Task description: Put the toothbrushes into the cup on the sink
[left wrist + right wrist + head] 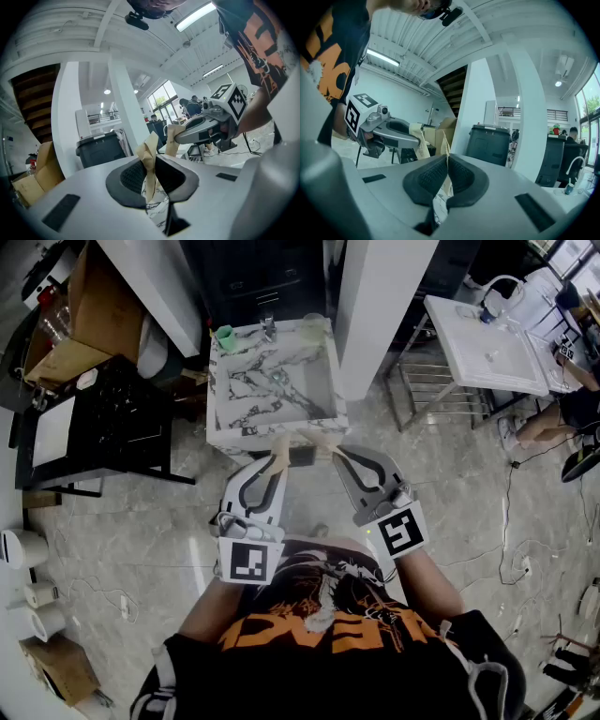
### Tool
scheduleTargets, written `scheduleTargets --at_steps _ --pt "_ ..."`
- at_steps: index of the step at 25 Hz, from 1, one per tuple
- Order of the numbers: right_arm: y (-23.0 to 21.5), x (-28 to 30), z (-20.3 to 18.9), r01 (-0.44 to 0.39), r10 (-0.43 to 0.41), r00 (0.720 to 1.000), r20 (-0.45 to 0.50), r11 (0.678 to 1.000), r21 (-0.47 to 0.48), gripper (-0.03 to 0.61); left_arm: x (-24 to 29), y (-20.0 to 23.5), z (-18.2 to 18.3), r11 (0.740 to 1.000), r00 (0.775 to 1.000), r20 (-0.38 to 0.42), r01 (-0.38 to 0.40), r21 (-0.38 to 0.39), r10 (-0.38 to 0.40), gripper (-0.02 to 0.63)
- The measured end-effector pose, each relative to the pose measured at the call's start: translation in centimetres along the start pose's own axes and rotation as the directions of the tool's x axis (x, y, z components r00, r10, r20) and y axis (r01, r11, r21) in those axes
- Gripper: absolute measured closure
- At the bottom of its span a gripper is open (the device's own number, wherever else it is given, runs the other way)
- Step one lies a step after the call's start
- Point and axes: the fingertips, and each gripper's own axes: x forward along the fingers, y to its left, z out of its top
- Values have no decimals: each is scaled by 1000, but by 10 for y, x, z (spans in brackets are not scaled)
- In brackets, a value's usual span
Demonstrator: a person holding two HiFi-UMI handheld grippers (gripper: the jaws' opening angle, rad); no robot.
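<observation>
Head view — left gripper (280, 442) and right gripper (336, 448), fingers closed, empty; sink (272, 425) at twelve o'clock — risk: closed fingers could topple the green cup (225, 337).

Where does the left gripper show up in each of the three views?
Head view: left gripper left of centre, tips toward the marble sink.
Left gripper view: left gripper fills the bottom.
Right gripper view: left gripper at mid-left.
Shared landmark: the marble sink, glimpsed low in both gripper views.
</observation>
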Motion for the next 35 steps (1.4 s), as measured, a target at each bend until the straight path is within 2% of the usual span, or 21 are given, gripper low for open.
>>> scheduleTargets --at_steps 9,18,25,35 --pt "-4 -19 2 6 -6 1000 23 1000 5 561 -5 -8 12 1000 1000 -7 -22 16 23 543" --pt "-10 -22 12 20 -29 993 112 996 84 561 -16 0 14 997 998 -24 -63 44 64 542" --pt "-22 -4 5 29 -36 995 89 997 75 561 2 18 1 998 998 -19 -58 22 59 541" --pt "-70 52 -9 69 -71 997 18 995 76 561 71 74 -15 1000 1000 25 -19 -16 19 541"
